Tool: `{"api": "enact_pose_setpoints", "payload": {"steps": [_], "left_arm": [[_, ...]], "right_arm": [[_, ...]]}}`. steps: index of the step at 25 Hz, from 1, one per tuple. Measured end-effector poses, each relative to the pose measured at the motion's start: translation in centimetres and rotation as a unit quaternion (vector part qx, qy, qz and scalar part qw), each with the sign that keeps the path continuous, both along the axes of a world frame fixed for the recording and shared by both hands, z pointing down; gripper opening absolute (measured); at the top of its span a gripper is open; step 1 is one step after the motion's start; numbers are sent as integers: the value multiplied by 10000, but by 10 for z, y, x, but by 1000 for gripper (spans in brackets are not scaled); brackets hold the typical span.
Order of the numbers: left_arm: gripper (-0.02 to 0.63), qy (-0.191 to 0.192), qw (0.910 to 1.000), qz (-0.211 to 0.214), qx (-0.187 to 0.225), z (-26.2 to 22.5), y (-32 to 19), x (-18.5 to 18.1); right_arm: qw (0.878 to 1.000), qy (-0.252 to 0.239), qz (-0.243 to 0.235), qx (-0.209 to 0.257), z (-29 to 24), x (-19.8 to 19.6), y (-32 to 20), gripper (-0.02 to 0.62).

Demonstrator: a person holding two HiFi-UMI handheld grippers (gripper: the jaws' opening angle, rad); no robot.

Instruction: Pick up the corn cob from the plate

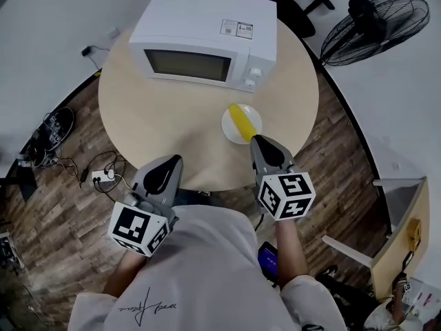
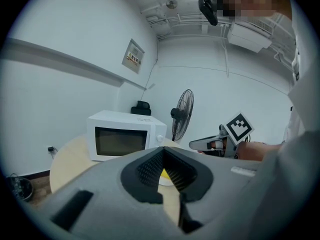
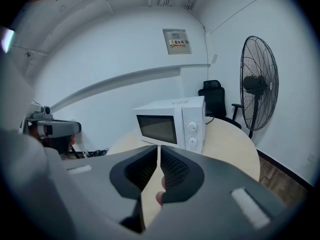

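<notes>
A yellow corn cob [image 1: 240,121] lies on a small white plate [image 1: 256,118] on the round wooden table [image 1: 158,126], right of centre. My right gripper [image 1: 256,141] points at the plate's near edge, its tips just short of the cob. In the right gripper view, the jaws [image 3: 159,148] stand a narrow slit apart with nothing between them. My left gripper [image 1: 173,161] hovers over the table's front edge, left of the plate, shut and empty. Between its tips [image 2: 163,150] in the left gripper view, a bit of the cob [image 2: 163,173] shows.
A white microwave [image 1: 203,40] with its door shut stands at the back of the table. A black floor fan [image 1: 375,26] and a chair [image 1: 296,5] are beyond the table on the right. Cables and a power strip [image 1: 103,178] lie on the floor at the left.
</notes>
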State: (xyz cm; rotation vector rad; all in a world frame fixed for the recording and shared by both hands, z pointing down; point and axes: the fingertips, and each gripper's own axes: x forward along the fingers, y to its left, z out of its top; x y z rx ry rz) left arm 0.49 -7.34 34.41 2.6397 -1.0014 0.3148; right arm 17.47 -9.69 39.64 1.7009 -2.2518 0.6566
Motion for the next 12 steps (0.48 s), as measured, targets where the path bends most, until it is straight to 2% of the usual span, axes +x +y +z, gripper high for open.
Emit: {"api": "enact_pose_setpoints", "payload": {"steps": [12], "left_arm": [[-8, 36, 9998, -66, -176, 8, -8, -3]], "right_arm": [[9997, 92, -1, -231, 23, 5, -17, 43]]}}
